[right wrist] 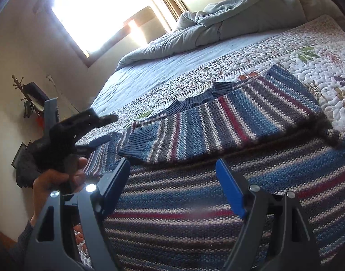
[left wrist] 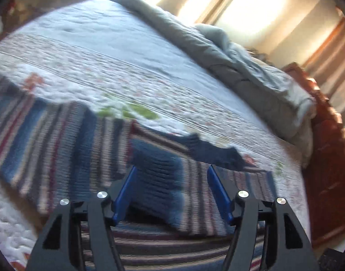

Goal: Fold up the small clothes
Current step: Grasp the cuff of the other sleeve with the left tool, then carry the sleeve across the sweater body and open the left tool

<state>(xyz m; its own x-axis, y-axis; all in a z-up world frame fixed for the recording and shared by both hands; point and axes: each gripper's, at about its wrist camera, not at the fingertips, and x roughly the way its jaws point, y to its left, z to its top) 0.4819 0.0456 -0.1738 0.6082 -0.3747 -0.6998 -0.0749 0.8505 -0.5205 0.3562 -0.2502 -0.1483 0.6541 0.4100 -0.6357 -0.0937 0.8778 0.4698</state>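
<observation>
A knit sweater (right wrist: pixel 195 203) striped in blue, grey, red and white lies flat on the quilted bed. One sleeve (right wrist: pixel 229 122) is folded across its body, and that sleeve's dark blue ribbed cuff (right wrist: pixel 138 144) rests near the left side. My right gripper (right wrist: pixel 172 169) hovers open over the sweater's body with nothing between its fingers. A hand (right wrist: pixel 59 176) holds my left gripper (right wrist: pixel 107 129) at the sweater's left edge. In the blurred left wrist view, my left gripper (left wrist: pixel 172 180) stands open, with the blue cuff (left wrist: pixel 156 180) lying between its pads and the sweater (left wrist: pixel 48 140) spread to the left.
A floral quilt (right wrist: pixel 308 67) covers the bed. A bunched grey duvet (right wrist: pixel 217 18) lies along the far side. A wooden bed frame (left wrist: pixel 326 158) borders the right edge in the left wrist view. A bright window (right wrist: pixel 100 11) and dark wall-mounted items (right wrist: pixel 30 99) are on the left.
</observation>
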